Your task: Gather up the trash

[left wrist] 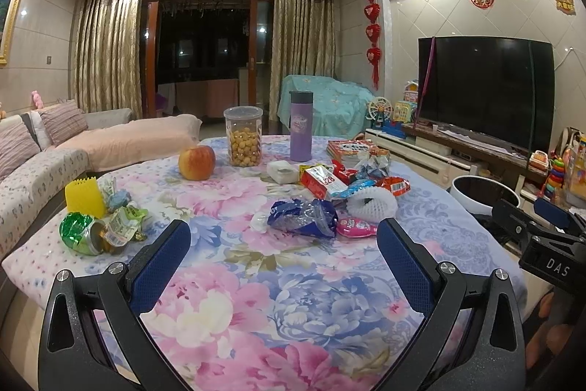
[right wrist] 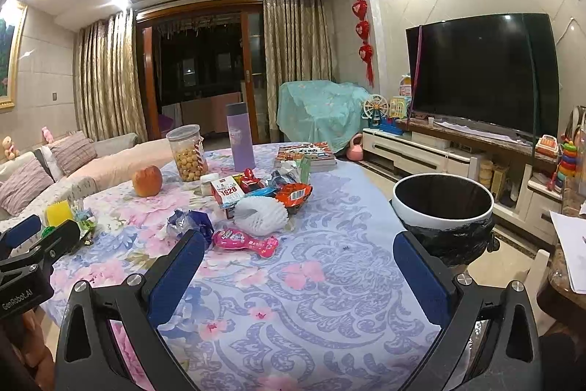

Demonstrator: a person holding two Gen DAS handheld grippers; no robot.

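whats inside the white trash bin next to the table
The trash bin by the table is lined with a black bag. Only its dark inner wall shows; the bottom is hidden behind the near rim, so contents cannot be seen.

Over a floral tablecloth [left wrist: 278, 299], our left gripper [left wrist: 284, 237] hangs with jaws wide apart and nothing between them. Ahead we see a crumpled blue wrapper [left wrist: 304, 217], a pink packet [left wrist: 355, 228] and white foam netting [left wrist: 371, 202]; a green can [left wrist: 82, 233] lies tipped at left, the trash bin [left wrist: 483, 195] at right.
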